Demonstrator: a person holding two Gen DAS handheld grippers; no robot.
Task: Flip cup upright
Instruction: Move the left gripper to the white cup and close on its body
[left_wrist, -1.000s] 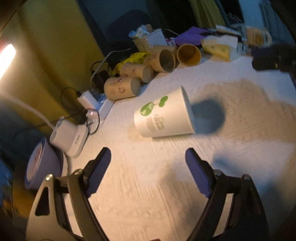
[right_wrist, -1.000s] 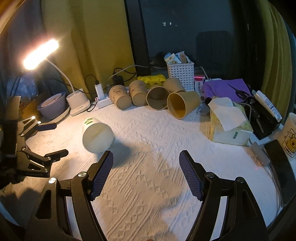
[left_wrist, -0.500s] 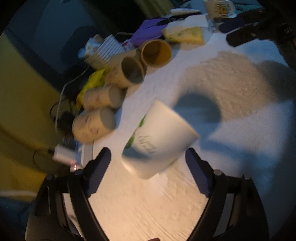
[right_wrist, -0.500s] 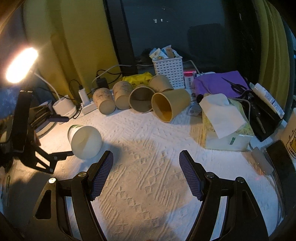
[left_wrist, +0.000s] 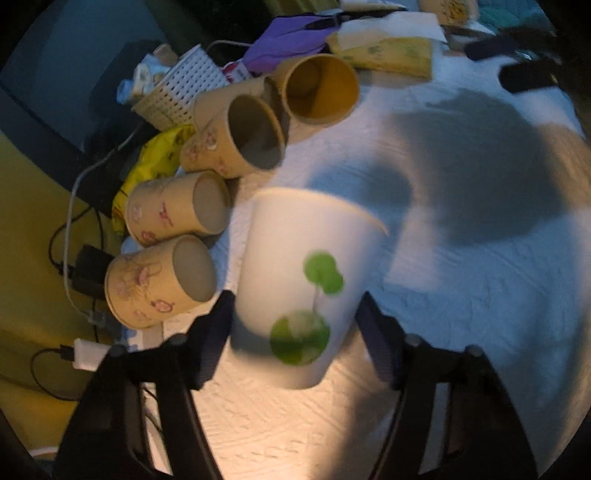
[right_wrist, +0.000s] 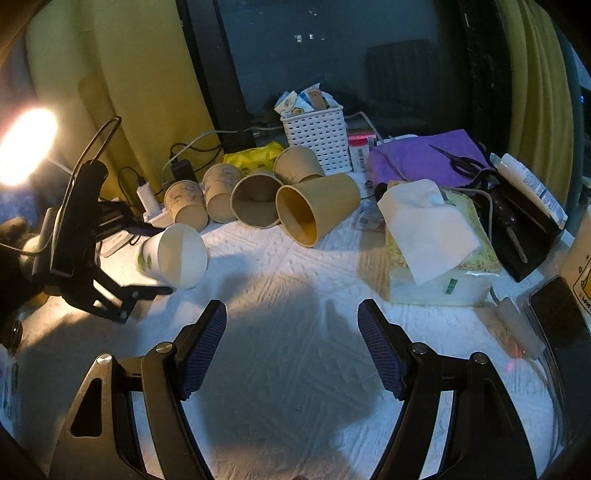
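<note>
white cup (left_wrist: 306, 280), green leaf print | brown cups (right_wrist: 314, 210) | purple cloth (right_wrist: 421, 158) | tongs (right_wrist: 291, 354) blue-padded

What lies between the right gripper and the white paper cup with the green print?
In the right wrist view, only bare white textured cloth separates the right gripper from the white paper cup with the green print.

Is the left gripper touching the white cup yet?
Cannot tell. In the left wrist view the white cup sits between the left gripper fingers, but blur hides any gap; the right wrist view is no clearer.
</note>
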